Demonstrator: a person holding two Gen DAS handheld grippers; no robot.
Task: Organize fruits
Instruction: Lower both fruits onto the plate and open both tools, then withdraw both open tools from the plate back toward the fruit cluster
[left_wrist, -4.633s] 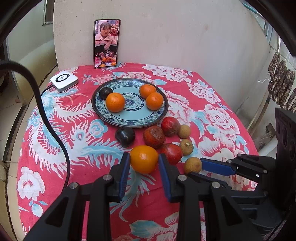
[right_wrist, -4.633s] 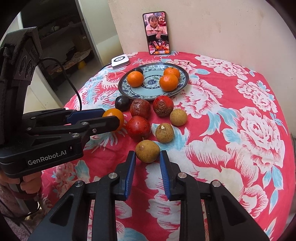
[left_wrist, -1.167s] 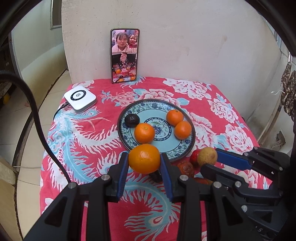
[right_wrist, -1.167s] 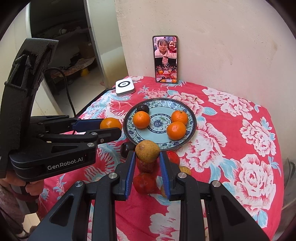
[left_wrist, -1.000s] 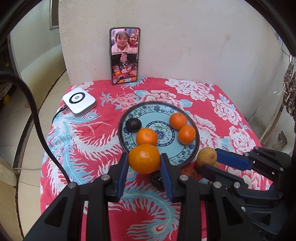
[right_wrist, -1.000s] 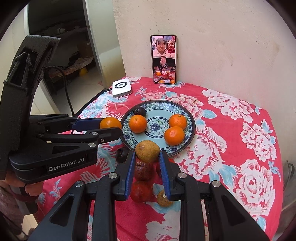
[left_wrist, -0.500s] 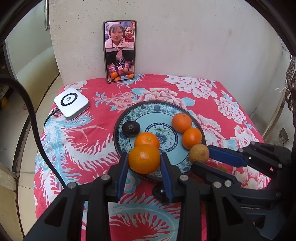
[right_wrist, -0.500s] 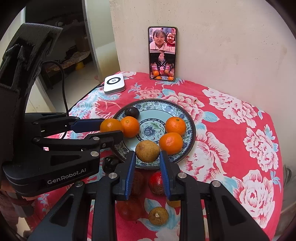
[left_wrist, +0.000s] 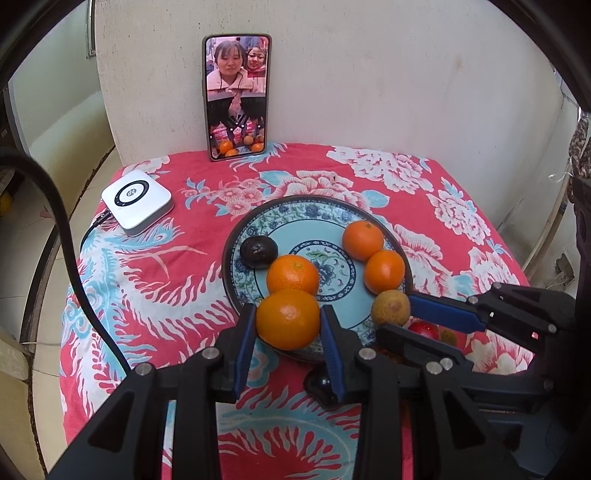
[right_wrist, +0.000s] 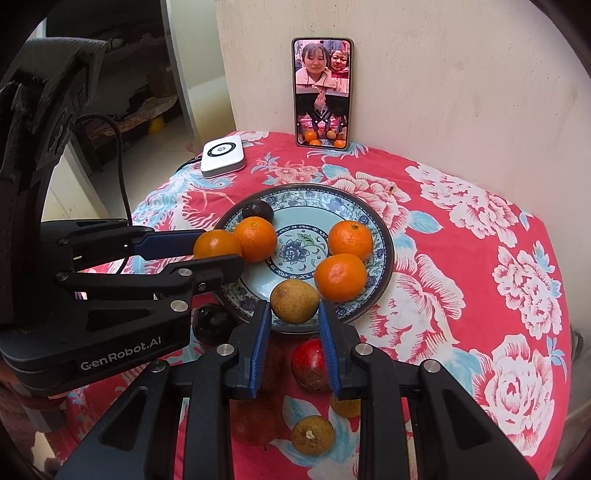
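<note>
My left gripper (left_wrist: 288, 325) is shut on an orange (left_wrist: 288, 319) and holds it over the near left rim of the blue patterned plate (left_wrist: 306, 218). My right gripper (right_wrist: 293, 314) is shut on a brownish-yellow round fruit (right_wrist: 294, 301) and holds it over the plate's near edge (right_wrist: 384, 266). The plate holds three oranges (left_wrist: 292, 275) and one dark fruit (left_wrist: 258, 252). Red fruits (right_wrist: 310, 365), brown fruits (right_wrist: 312, 435) and a dark fruit (right_wrist: 212, 323) lie on the cloth in front of the plate.
A phone (left_wrist: 236, 96) leans upright against the wall behind the plate. A white square device (left_wrist: 136, 201) with a cable sits at the back left of the red floral tablecloth (left_wrist: 147, 280). The table edge drops off on the left and right.
Both grippers have moved forward with their fruit, from above the loose fruits on the cloth to over the plate's near rim. Both stay shut on their fruit.
</note>
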